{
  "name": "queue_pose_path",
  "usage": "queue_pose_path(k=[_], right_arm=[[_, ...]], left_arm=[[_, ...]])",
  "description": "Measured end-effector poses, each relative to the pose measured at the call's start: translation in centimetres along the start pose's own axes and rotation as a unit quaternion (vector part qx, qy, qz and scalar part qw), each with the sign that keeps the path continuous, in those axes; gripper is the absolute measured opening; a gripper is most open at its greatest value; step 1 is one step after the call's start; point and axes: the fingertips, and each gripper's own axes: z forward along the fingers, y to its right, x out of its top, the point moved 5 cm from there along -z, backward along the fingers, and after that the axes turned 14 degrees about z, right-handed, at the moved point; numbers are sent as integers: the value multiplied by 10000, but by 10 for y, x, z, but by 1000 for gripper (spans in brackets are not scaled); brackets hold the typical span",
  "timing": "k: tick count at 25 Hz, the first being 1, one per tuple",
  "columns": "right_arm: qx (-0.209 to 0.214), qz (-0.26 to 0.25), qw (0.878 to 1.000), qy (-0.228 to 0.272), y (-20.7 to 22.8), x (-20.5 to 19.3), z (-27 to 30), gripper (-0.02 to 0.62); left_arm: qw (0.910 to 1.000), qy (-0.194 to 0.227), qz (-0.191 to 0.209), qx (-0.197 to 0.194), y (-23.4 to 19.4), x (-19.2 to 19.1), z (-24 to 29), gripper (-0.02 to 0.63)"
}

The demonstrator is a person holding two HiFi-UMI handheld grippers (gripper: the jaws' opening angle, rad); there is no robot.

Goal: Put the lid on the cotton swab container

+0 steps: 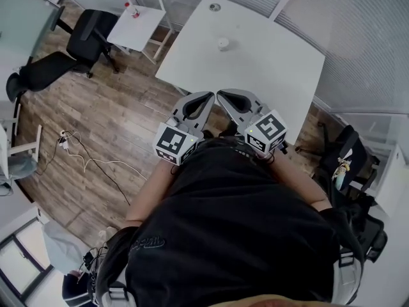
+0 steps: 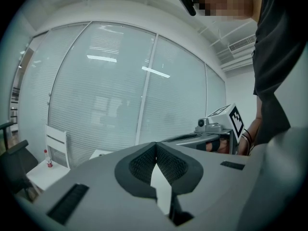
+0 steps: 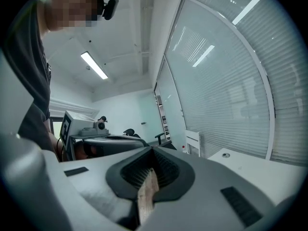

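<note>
The cotton swab container (image 1: pixel 222 43) is a small, round, whitish thing standing on the white table (image 1: pixel 281 75). It sits out in the open toward the table's far half, a little left of the middle, with bare tabletop all round and nothing touching it. It is too small from here to tell whether its lid is on or off, or what its sides look like. A flat grey-ringed disc (image 1: pixel 215 7) lies farther back, near the far edge; what that is I cannot say.
</note>
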Motion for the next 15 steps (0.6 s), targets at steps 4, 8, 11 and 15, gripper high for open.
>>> queue_pose_path(k=[4, 8, 11, 15], right_arm=[[149, -45, 9999, -14, 8, 12, 10, 23], [207, -101, 9997, -19, 25, 24, 10, 23], [187, -15, 9998, 8, 45, 31, 7, 23], [137, 212, 9997, 35, 71, 35, -3, 23]], left_arm=[[10000, -9, 25, 96, -9, 4, 8, 14], [9998, -49, 23, 187, -15, 8, 24, 14], [9997, -91, 29, 215, -19, 10, 40, 14], [9997, -163, -7, 189, -17, 11, 62, 14]])
